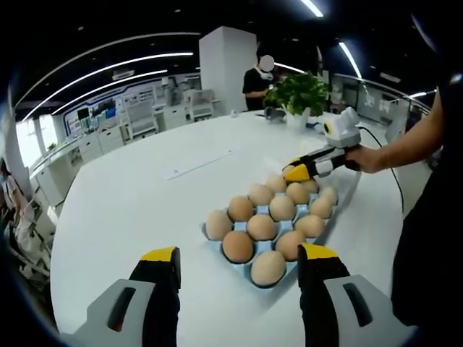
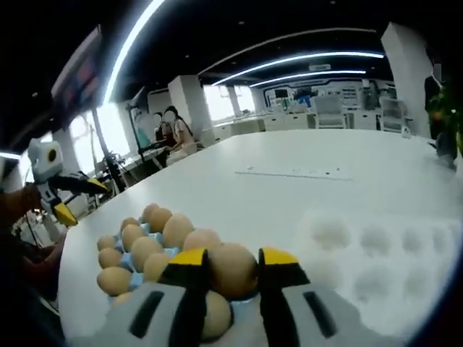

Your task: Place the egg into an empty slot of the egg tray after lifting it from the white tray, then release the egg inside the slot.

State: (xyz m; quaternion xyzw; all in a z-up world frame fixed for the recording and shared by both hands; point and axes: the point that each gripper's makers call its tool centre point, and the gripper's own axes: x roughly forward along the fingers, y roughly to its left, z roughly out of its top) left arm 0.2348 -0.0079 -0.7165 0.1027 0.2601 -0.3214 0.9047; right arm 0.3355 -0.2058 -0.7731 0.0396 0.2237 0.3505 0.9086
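My right gripper (image 2: pixel 233 269) has its yellow-tipped jaws clenched on an egg (image 2: pixel 231 269), one jaw against each side, and it hangs low over the blue egg tray (image 2: pixel 132 277) at the end nearest that camera; whether the egg is already seated in a slot or just above it I cannot tell from here. I hold it by the sides so it can go down blunt and upright between its neighbours without knocking them. The white tray (image 2: pixel 376 253) lies just beside the blue one, its moulded cups showing no eggs. In the left gripper view the same blue tray (image 1: pixel 210 244) sits on the white table (image 1: pixel 130 195), towards the edge nearest me, packed with brown eggs, and my right gripper (image 1: pixel 295 172) reaches in over its far end, so the free slot is probably there. My left gripper (image 1: pixel 239 258) is released, jaws parted and holding nothing, kept back near the table's near edge so it stays out of the way. I judge the placing is nearly done; loosening the jaws slowly should keep the egg from rolling.
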